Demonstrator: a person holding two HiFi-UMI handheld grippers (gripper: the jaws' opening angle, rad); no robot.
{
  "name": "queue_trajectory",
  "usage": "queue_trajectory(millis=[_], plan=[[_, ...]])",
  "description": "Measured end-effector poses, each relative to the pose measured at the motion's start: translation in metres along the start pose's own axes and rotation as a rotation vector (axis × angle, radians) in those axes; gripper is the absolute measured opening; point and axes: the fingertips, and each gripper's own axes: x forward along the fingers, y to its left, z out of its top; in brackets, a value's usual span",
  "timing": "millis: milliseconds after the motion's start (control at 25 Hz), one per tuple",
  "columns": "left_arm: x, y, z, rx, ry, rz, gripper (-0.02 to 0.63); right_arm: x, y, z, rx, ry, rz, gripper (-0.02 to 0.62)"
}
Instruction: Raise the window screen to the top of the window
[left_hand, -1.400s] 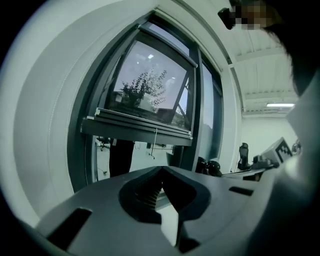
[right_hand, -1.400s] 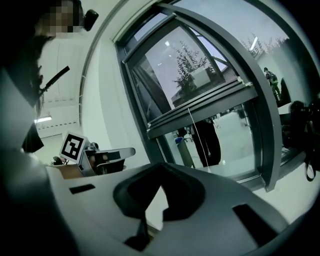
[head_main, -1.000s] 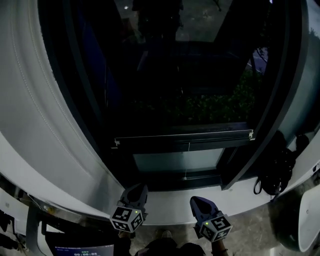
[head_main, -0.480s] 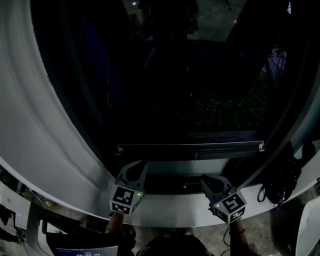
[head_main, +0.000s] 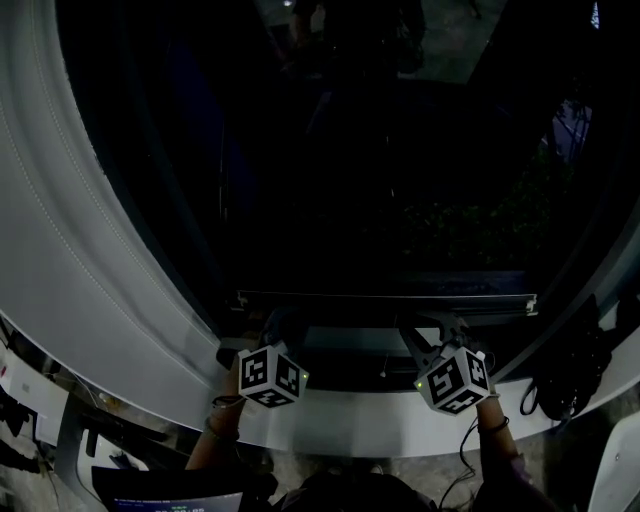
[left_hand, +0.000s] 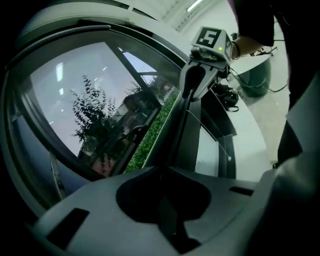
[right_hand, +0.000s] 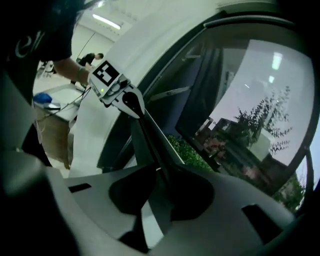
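The window screen's bottom rail (head_main: 385, 298) runs across the lower middle of the frame, just above the sill (head_main: 350, 425). The left tongs (head_main: 283, 325) and right tongs (head_main: 440, 328) are each clamped on it, well apart. It looks thin, stiff and light. Lifting both ends evenly should keep it from binding.

It is an office or lab room: bright ceiling strip lights (right_hand: 107, 21), a curved white wall (head_main: 60, 230), a large dark-framed window (left_hand: 75, 100), a dark computer screen (head_main: 165, 497).

Black-and-white markers (head_main: 270, 375) on left gripper (head_main: 283, 322) and right gripper (head_main: 432, 328); dark screen bar (head_main: 385, 299); white sill (head_main: 350, 415); green hedge (left_hand: 150, 140).
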Motion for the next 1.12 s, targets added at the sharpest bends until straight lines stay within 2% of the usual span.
queue_trajectory(millis=[160,360,680,840,920,1000,1120], plan=[[0.002,-0.003,0.000,0.055,0.039,-0.055,0.005,0.016,0.000,0.002,-0.162,0.060,0.017,0.071],[0.003,-0.010,-0.003,0.115,0.081,-0.138,0.026,0.026,0.005,-0.010,-0.270,0.143,0.064,0.071],[0.013,-0.010,-0.003,0.217,0.186,-0.267,0.031,0.030,0.009,-0.013,-0.329,0.211,0.154,0.060],[0.014,-0.009,-0.005,0.225,0.217,-0.273,0.026,0.030,0.008,-0.012,-0.323,0.286,0.199,0.051],[0.016,-0.009,-0.006,0.232,0.245,-0.282,0.023,0.031,0.005,-0.011,-0.316,0.295,0.218,0.025],[0.016,-0.011,-0.006,0.241,0.266,-0.301,0.021,0.031,0.005,-0.012,-0.309,0.300,0.234,0.025],[0.014,-0.009,-0.004,0.231,0.250,-0.278,0.022,0.030,0.003,-0.009,-0.332,0.271,0.178,0.025]])
